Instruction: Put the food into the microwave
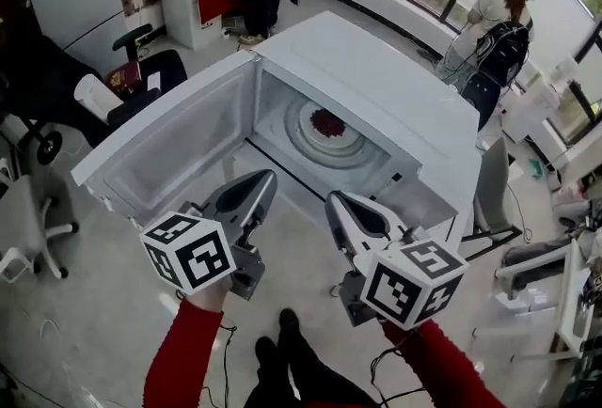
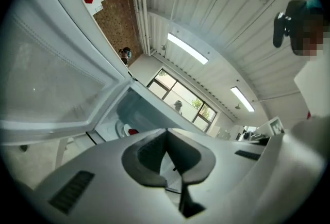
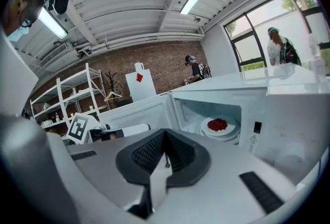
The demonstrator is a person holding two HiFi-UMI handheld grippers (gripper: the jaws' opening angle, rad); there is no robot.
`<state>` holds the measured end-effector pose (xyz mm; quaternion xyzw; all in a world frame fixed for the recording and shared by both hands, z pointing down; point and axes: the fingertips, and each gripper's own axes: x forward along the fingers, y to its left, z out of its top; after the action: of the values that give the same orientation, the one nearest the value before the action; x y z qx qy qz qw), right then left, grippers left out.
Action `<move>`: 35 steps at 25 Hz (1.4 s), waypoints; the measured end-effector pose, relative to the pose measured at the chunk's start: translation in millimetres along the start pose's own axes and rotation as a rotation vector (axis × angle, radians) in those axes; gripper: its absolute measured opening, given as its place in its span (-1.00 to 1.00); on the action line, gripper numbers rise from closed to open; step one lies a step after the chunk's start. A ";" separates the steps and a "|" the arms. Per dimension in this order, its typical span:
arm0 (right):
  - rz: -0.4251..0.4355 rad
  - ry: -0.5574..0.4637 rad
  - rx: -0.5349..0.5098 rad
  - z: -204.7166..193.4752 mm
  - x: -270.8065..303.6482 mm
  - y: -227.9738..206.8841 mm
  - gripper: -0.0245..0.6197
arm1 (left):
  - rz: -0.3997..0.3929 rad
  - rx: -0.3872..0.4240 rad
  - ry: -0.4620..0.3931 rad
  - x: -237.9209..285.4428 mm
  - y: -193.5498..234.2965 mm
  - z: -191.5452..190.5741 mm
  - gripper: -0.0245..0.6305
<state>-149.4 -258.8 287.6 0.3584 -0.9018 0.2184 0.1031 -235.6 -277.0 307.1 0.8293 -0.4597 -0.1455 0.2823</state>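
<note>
While label perhaps shows arrows, left hand-held gripper and right one are closed.

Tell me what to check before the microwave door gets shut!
1. Red food on its plate, inside the microwave: ok.
2. Left gripper shut and empty: ok.
3. Right gripper shut and empty: ok.
4. Both grippers outside the opening: ok.
5. Door swung wide, nothing resting on it: ok.
6. Plate set well back from the door's edge: ok.
</note>
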 end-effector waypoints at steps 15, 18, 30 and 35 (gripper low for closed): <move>0.051 -0.051 0.025 -20.4 -77.7 32.0 -0.88 | 0.046 0.149 0.025 -105.3 -65.4 -25.0 -0.90; 0.051 -0.056 0.026 -31.0 -90.1 37.9 -0.88 | 0.051 0.189 0.030 -121.2 -76.2 -27.7 -0.90; 0.078 -0.102 0.047 -50.6 -123.0 54.3 -0.89 | 0.063 0.261 0.028 -154.0 -114.6 -45.9 -0.90; 0.077 -0.115 0.024 -55.5 -133.9 53.5 -0.89 | 0.076 0.245 0.014 -162.2 -122.7 -56.0 -0.90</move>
<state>-88.1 -117.6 273.6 0.3366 -0.9166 0.2122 0.0383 -210.8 -70.0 274.9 0.8406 -0.5030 -0.0716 0.1875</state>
